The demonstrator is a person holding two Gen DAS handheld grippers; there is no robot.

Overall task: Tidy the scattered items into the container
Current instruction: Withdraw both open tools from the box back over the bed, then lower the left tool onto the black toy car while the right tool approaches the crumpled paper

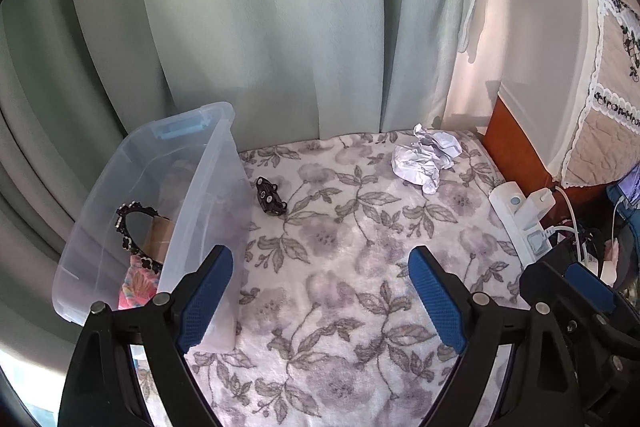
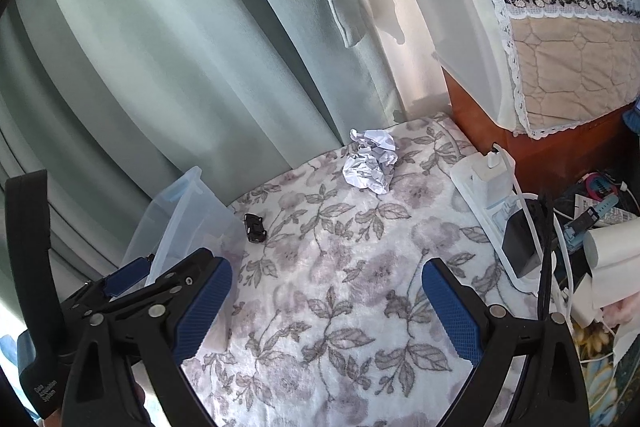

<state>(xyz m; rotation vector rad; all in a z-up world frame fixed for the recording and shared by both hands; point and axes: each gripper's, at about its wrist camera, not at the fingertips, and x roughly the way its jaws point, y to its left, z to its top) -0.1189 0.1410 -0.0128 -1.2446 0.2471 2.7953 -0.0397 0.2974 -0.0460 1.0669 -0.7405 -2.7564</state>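
Home bedroom, floral blanket (image 1: 360, 267), pale green curtains (image 1: 240, 27), lace-trimmed quilted cover (image 2: 560, 59), power strip (image 2: 484, 187)

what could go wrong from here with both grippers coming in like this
1. The left gripper hangs open right beside the bin; its left finger could knock the wall.
2. The toy car is small and low on the soft blanket; the fingers might snag fabric.
3. The crumpled paper lies near the power strip and cables.

Both wrist views angled down, sharing floral blanket (image 1: 340, 267).
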